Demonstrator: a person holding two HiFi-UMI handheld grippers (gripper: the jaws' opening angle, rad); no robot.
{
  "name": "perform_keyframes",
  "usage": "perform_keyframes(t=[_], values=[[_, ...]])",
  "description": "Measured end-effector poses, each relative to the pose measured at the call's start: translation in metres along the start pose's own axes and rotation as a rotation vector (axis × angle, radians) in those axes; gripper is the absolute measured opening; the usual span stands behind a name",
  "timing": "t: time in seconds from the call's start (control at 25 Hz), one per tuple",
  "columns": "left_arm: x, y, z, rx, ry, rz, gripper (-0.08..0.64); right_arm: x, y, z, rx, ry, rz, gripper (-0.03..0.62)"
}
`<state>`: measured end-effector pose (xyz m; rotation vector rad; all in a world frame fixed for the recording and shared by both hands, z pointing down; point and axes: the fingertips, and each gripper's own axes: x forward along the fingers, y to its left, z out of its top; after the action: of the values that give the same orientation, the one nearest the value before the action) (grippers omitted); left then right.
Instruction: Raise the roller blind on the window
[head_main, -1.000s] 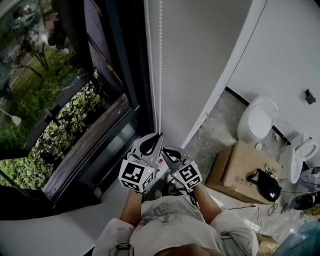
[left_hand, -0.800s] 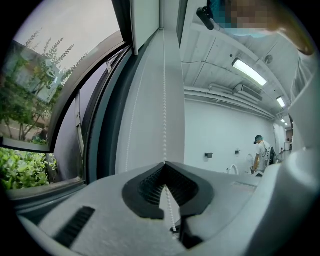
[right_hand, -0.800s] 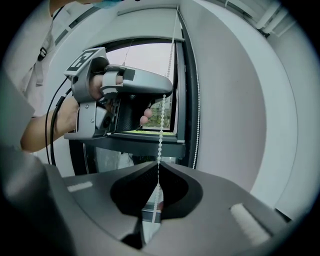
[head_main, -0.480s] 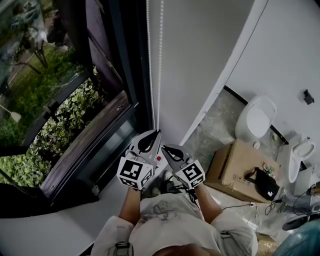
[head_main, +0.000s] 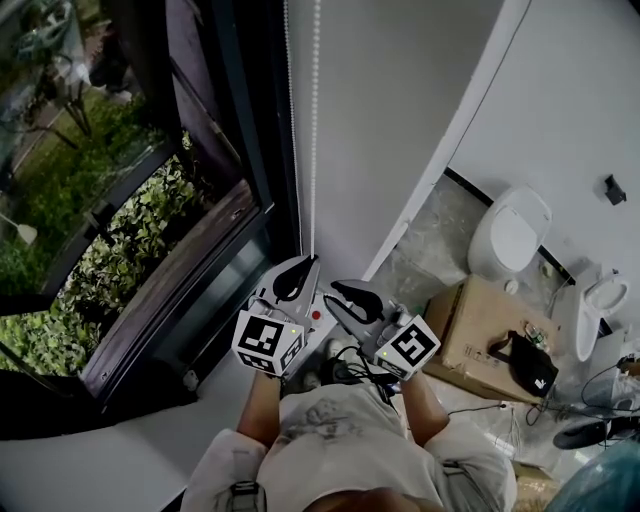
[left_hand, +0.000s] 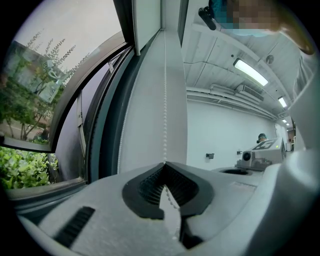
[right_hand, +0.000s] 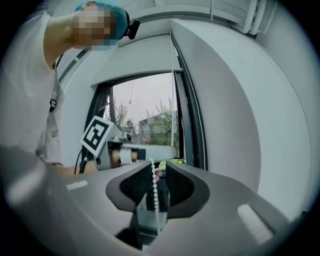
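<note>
Pinching the bead chain (head_main: 316, 120) tight at the tips of the left gripper (head_main: 312, 262), beside the window frame (head_main: 255, 150). Just below, flanking the same chain loosely with the right gripper (head_main: 342, 291), jaws narrowly apart.

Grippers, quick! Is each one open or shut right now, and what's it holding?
Left gripper: shut on the bead chain.
Right gripper: open; the bead chain hangs between its jaws, which stand apart.
</note>
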<state>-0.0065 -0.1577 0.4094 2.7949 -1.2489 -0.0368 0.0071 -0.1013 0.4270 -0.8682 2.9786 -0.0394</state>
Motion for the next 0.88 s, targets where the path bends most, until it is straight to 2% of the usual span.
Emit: perform_keyframes(t=[0.12, 0.36, 0.88], values=[[0.001, 0.001, 0.0, 0.003, 0.0, 0.001, 0.009, 0.002, 0.001, 0.033, 0.008, -0.097, 0.016, 0.098], [0.002, 0.0, 0.0, 0.005, 0.003, -0.002, 0.009, 0.009, -0.008, 0.08, 0.016, -0.206, 0.034, 0.097], [0.004, -0.01, 0.0, -0.002, 0.003, -0.03, 0.009, 0.043, -0.034, 0.14, -0.063, -0.267, 0.031, 0.097]])
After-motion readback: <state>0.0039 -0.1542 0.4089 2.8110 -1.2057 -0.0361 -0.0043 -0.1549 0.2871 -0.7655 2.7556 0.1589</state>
